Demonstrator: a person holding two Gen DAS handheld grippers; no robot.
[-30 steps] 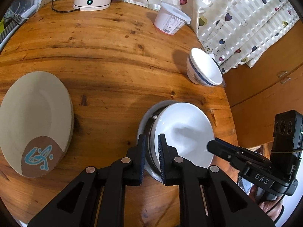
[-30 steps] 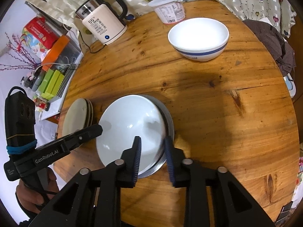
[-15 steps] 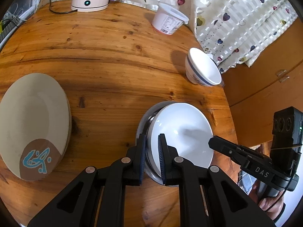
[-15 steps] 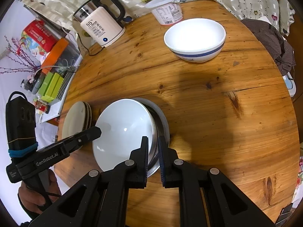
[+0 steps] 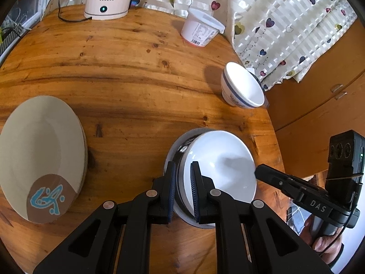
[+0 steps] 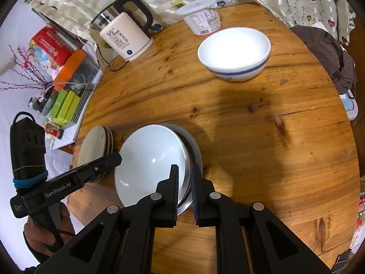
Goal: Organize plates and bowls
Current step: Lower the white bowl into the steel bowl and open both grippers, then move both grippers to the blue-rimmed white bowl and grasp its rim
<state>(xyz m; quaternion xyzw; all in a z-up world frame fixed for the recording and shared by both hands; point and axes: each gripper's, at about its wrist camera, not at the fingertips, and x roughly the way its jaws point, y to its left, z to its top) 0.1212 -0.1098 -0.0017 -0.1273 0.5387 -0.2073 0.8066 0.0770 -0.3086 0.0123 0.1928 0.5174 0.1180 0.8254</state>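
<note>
Both grippers, left (image 5: 183, 182) and right (image 6: 185, 185), pinch the white bowl's (image 5: 224, 159) rims.

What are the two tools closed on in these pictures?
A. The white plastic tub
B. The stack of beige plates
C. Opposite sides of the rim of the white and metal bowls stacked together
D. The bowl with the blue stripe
C: the left tool and the right tool each pinch the rim of the stacked bowls, from opposite sides; the plates, the striped bowl and the tub stand apart, untouched.
</note>
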